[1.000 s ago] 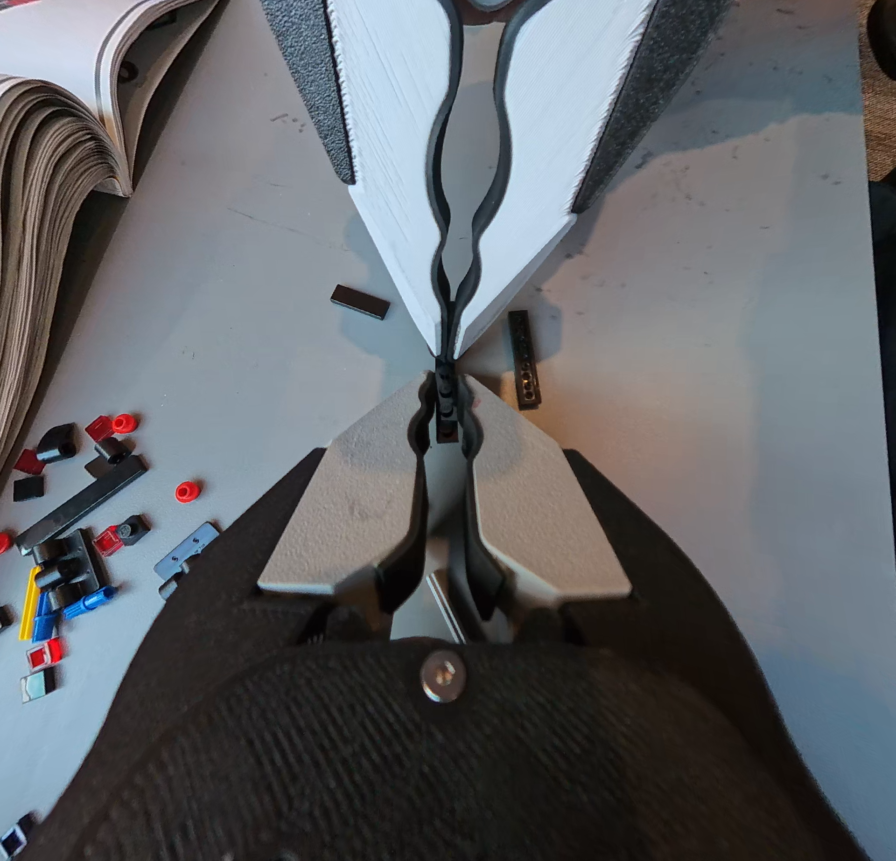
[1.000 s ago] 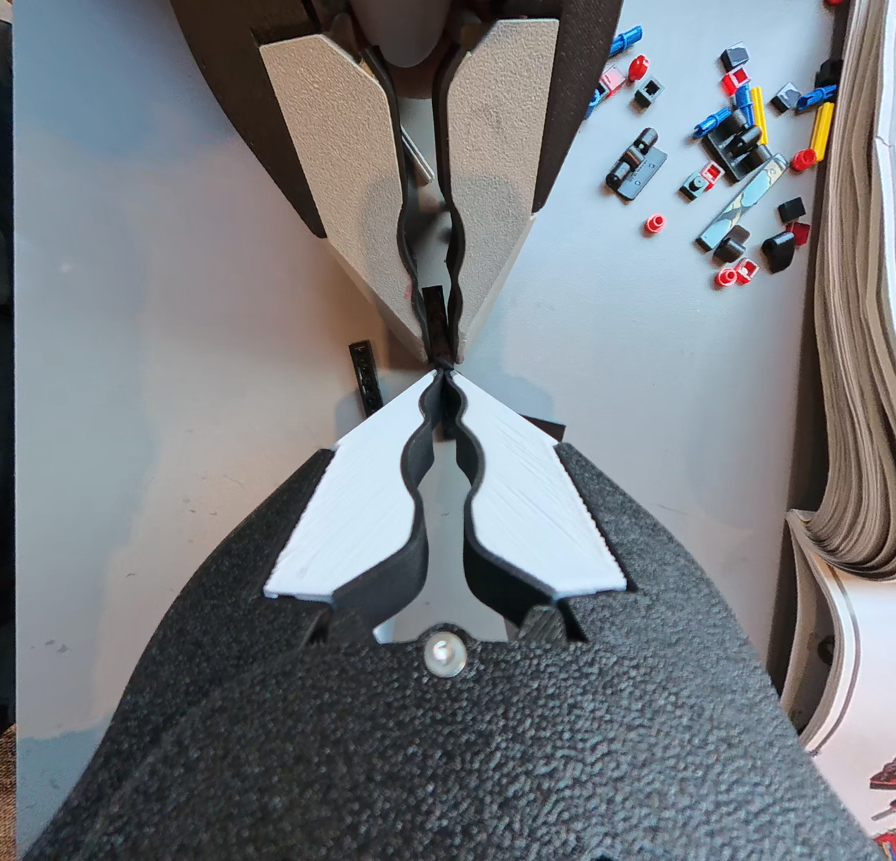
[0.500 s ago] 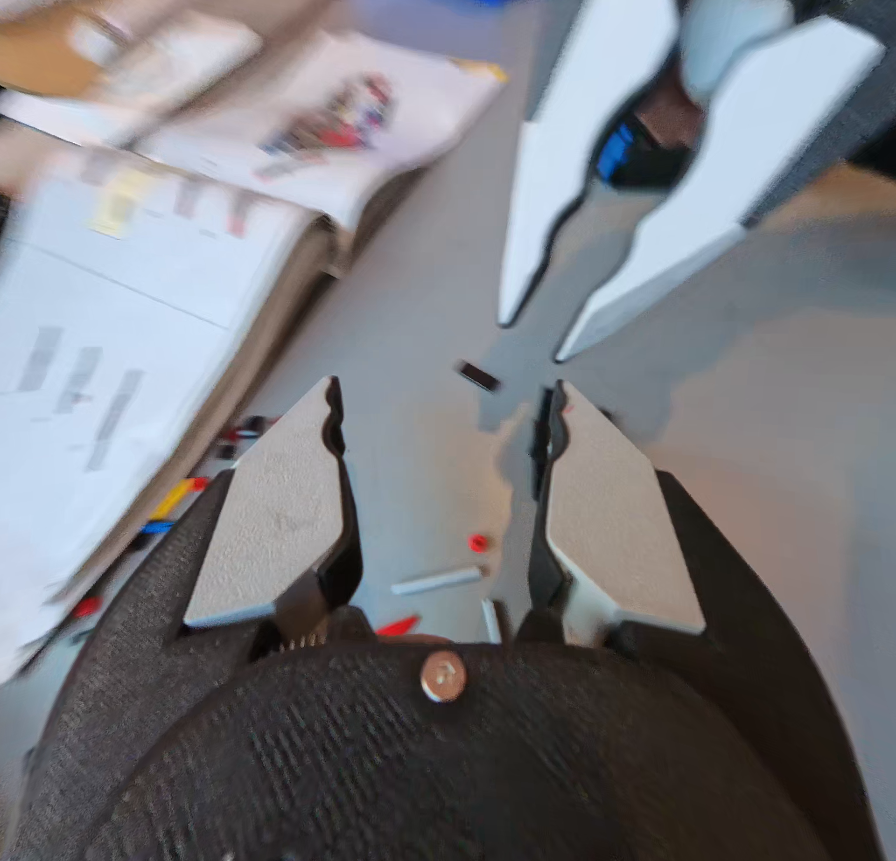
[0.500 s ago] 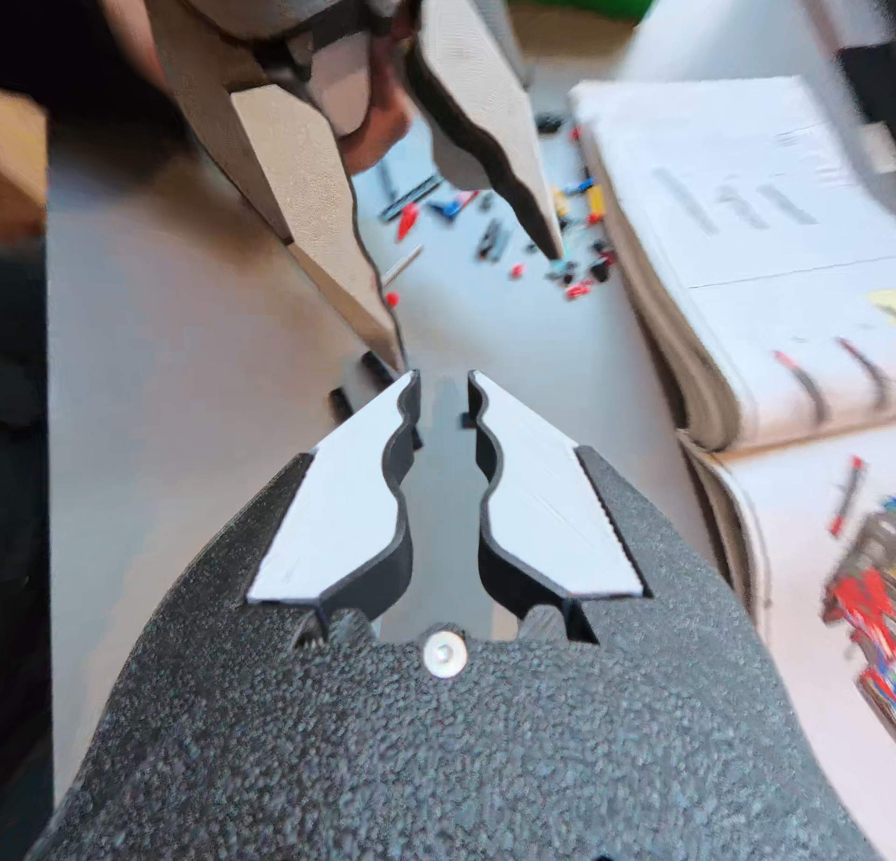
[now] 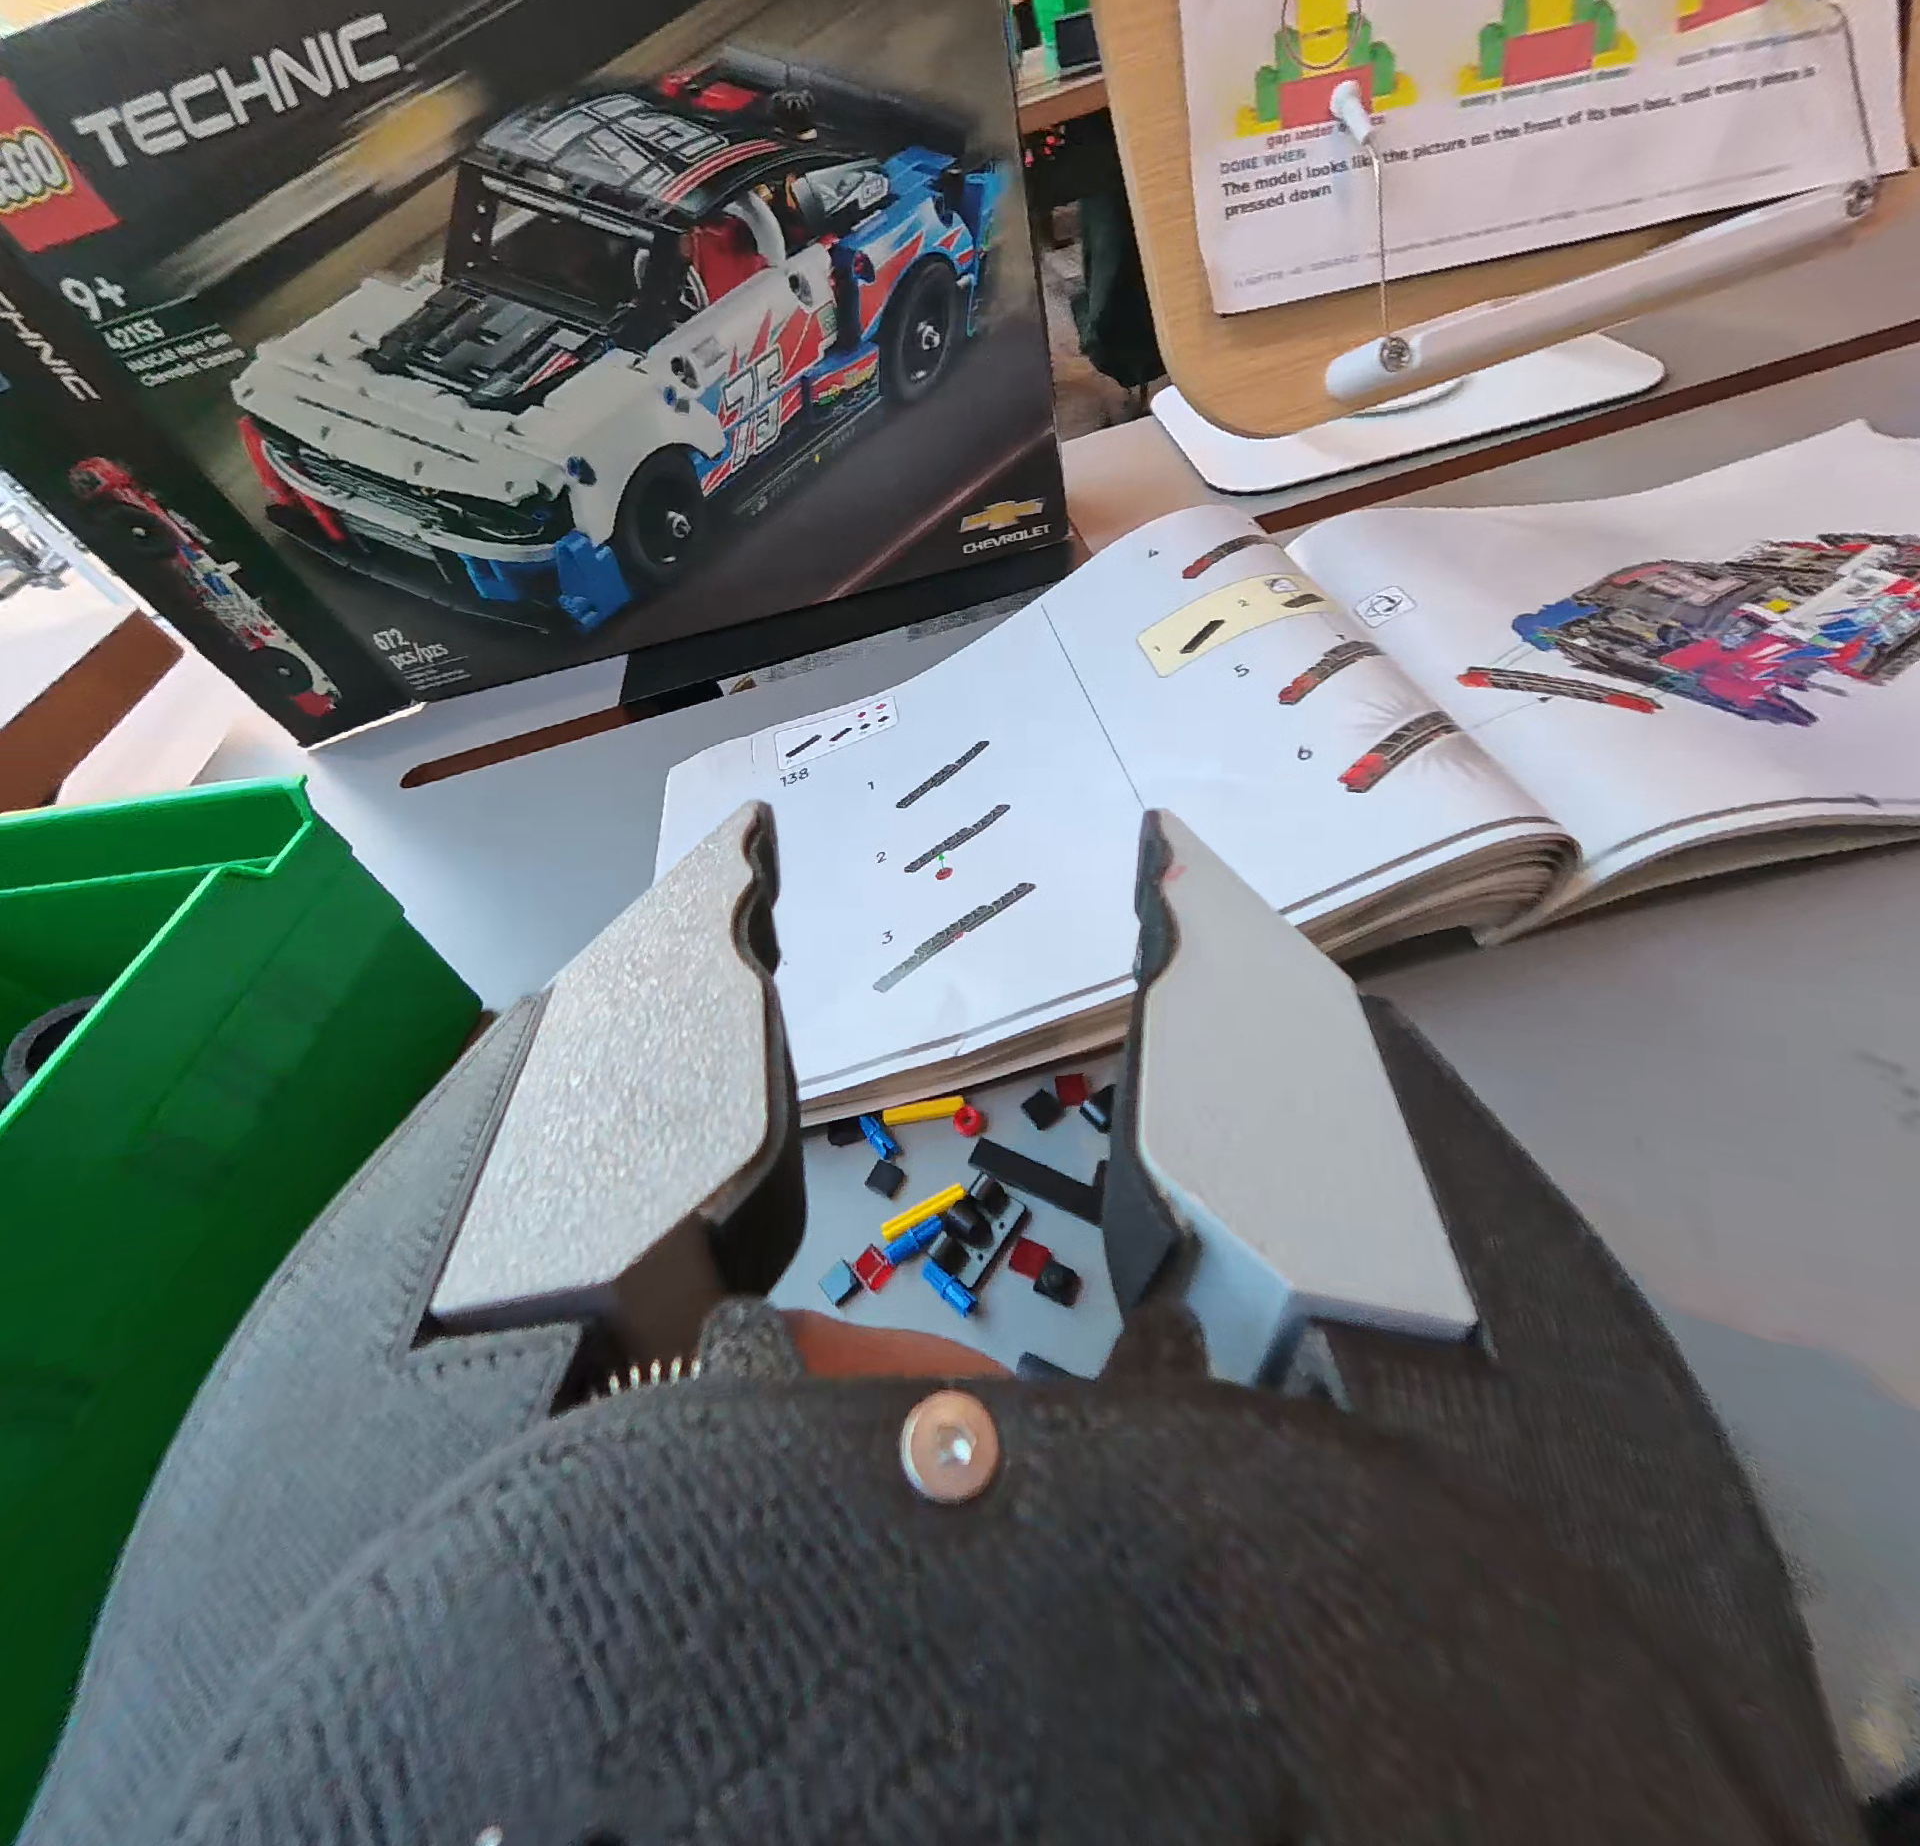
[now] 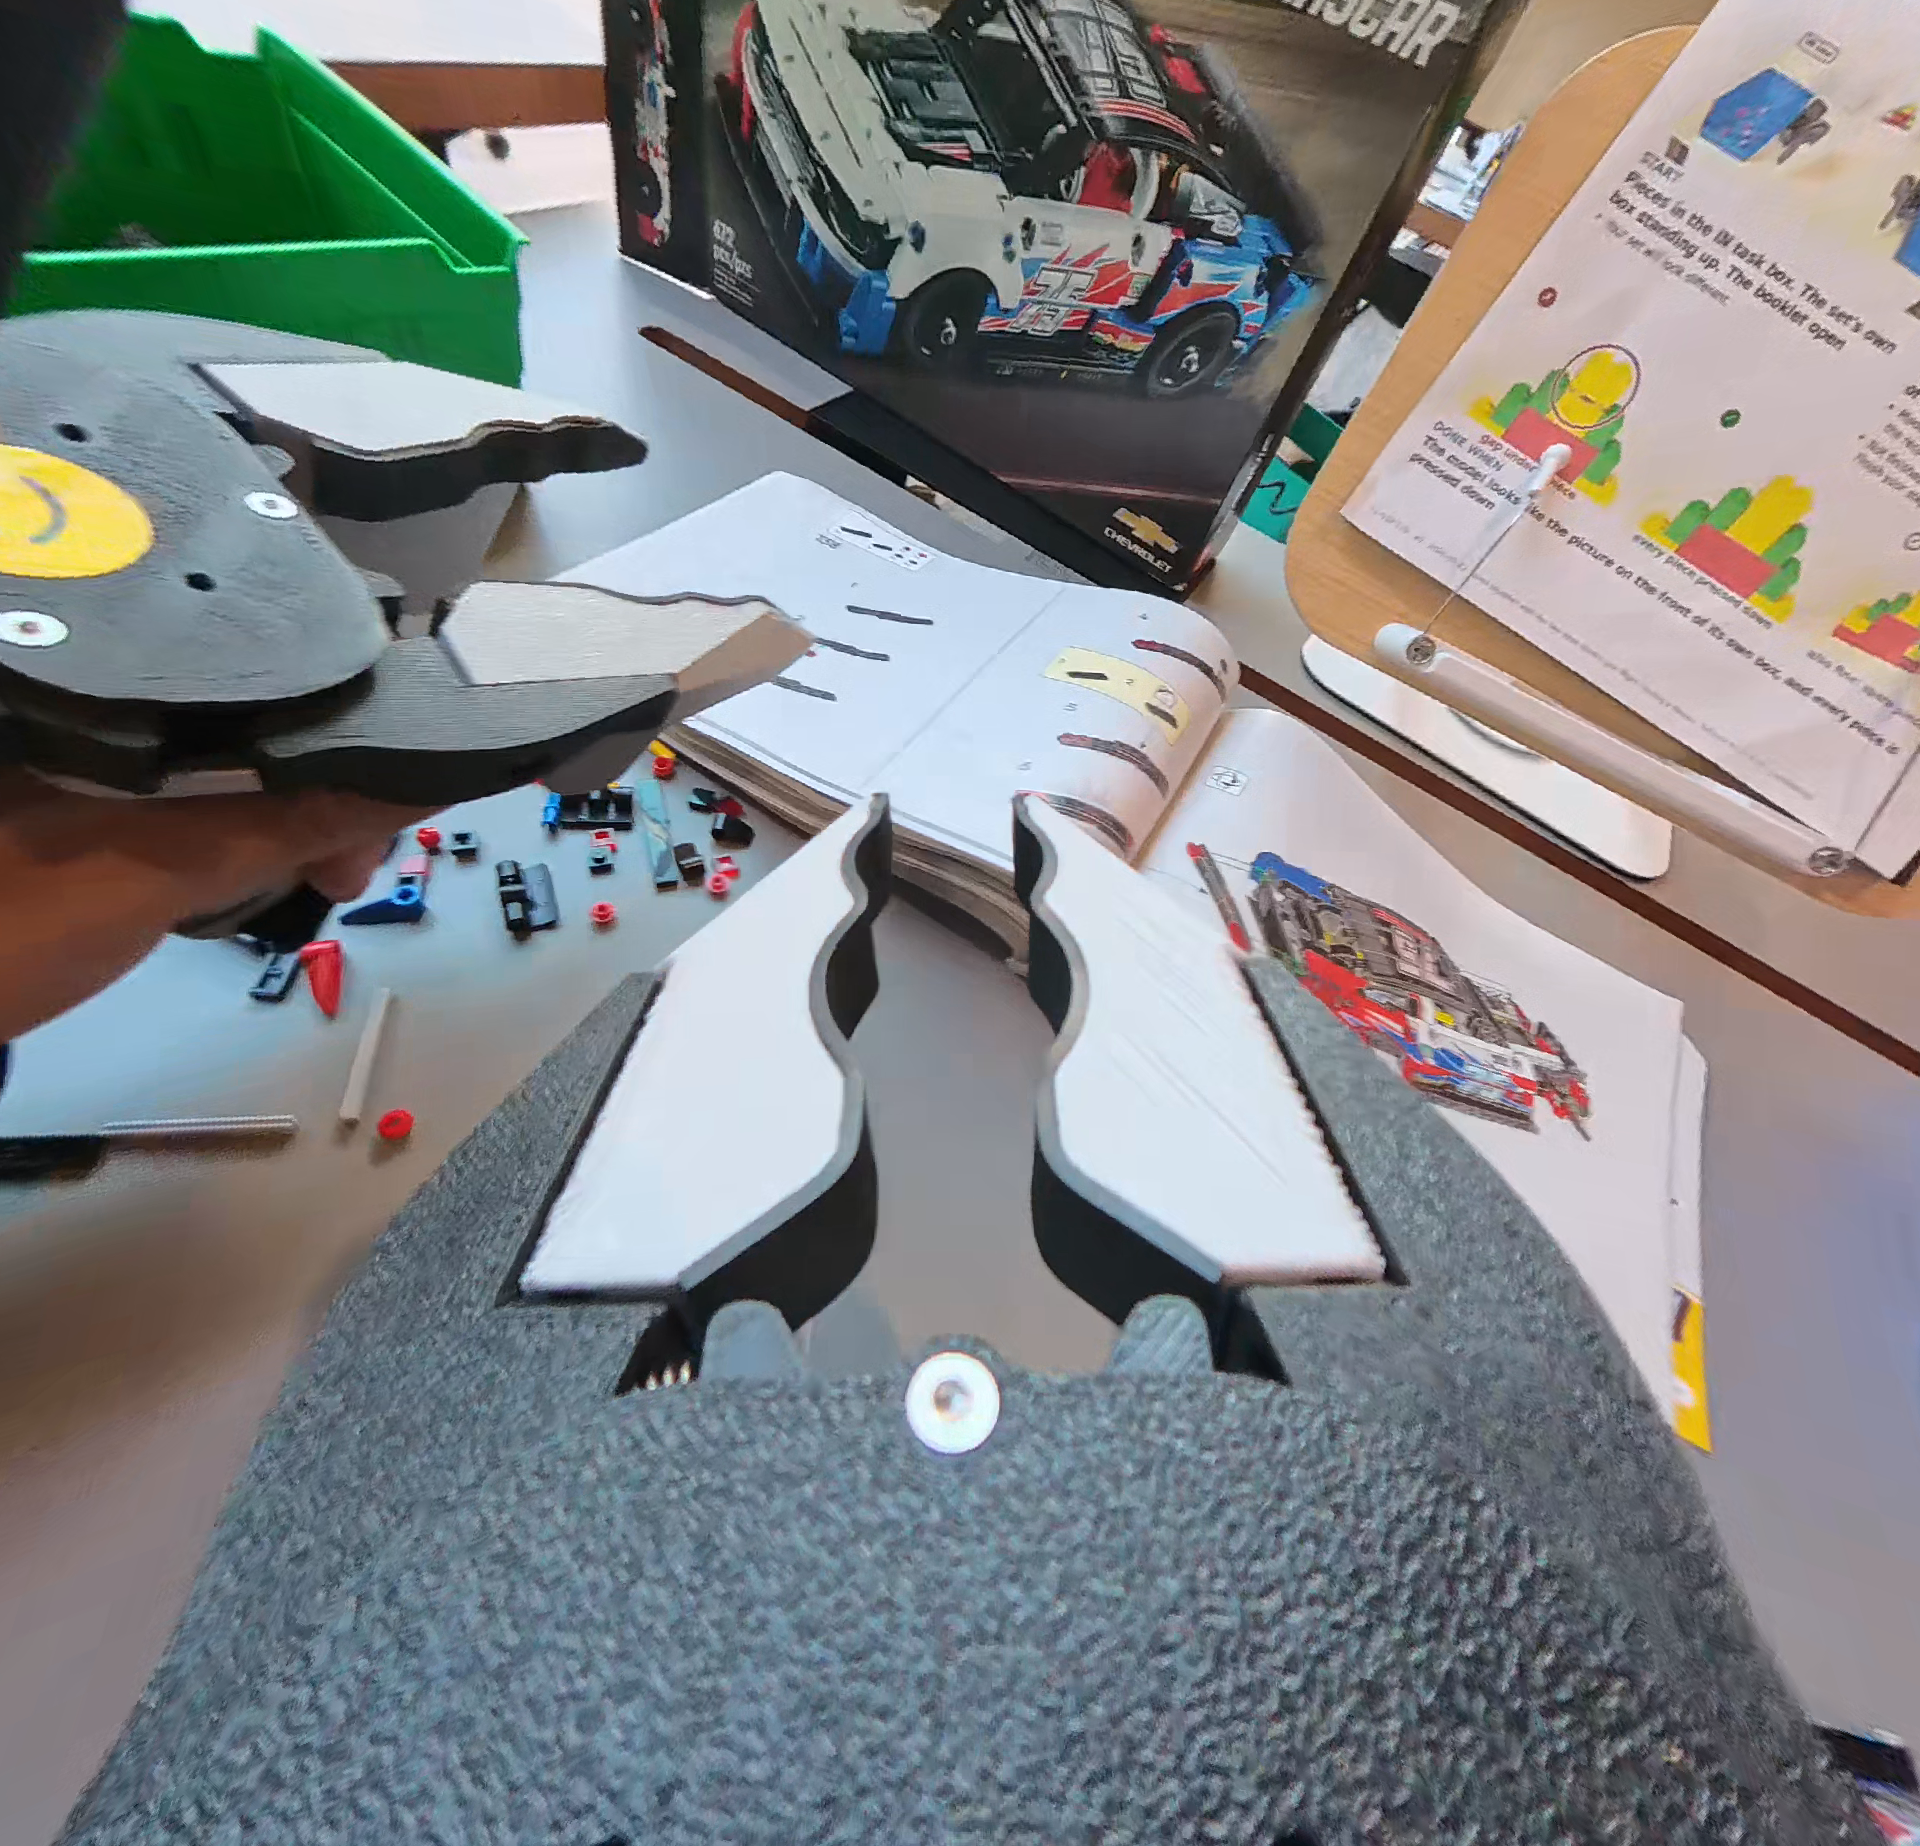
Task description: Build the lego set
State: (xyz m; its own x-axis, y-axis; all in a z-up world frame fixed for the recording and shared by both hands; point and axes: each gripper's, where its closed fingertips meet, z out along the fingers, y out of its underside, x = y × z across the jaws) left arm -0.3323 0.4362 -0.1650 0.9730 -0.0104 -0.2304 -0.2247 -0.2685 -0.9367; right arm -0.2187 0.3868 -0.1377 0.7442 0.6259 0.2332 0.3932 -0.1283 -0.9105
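Your left gripper (image 5: 951,830) is open wide and holds nothing. It hangs over the little lego pieces (image 5: 961,1209), which lie loose on the grey tabletop (image 5: 1662,1069) right by the open instruction book (image 5: 1039,861). Your right gripper (image 6: 951,820) is open a little less wide, and it holds nothing too. It points at the same book. Behind the book stands the set's box (image 6: 1039,217) with a race car on it. A green bin (image 5: 156,1121) sits on the left.
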